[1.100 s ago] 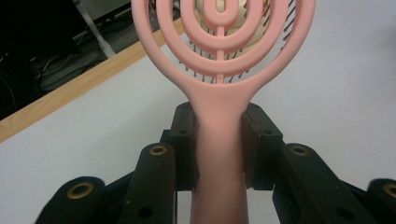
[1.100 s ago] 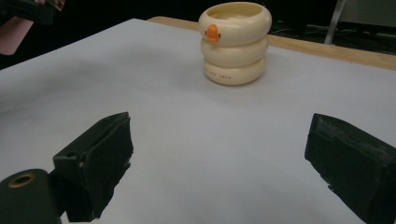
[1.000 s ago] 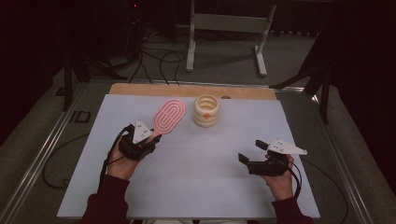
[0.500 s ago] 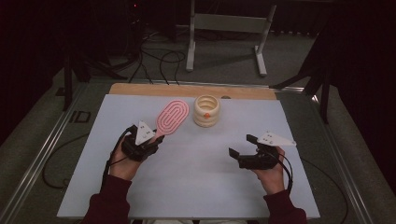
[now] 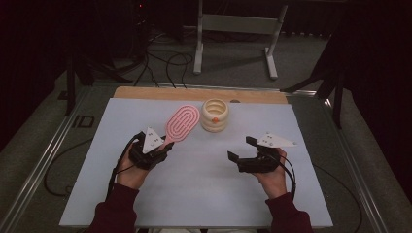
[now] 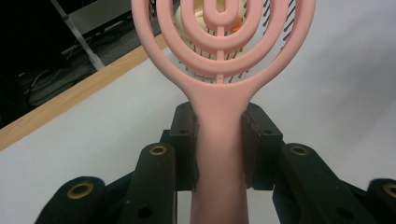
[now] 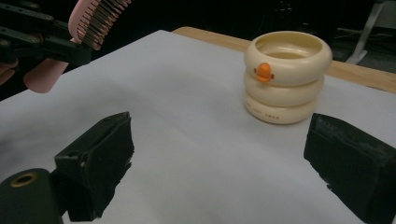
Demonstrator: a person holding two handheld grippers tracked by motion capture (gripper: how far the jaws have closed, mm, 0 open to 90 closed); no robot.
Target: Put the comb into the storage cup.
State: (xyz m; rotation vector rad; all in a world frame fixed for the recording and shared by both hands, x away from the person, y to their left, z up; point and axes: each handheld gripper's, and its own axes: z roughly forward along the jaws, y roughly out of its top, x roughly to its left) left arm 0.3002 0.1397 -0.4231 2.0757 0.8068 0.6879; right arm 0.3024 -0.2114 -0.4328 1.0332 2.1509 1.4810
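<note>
Left of centre in the high view, the left gripper (image 5: 158, 145) has its fingers (image 6: 184, 140) clamped on the handle of a pink hairbrush (image 5: 182, 122), head angled toward upper centre. Right of centre, the right gripper (image 5: 241, 149) hovers with fingers (image 7: 100, 158) spread and empty, facing a cream ringed cup (image 5: 214, 114) on the white tabletop (image 5: 194, 194)

lab – metal stand (image 5: 236, 29), loose floor cables (image 5: 160, 60)
</note>
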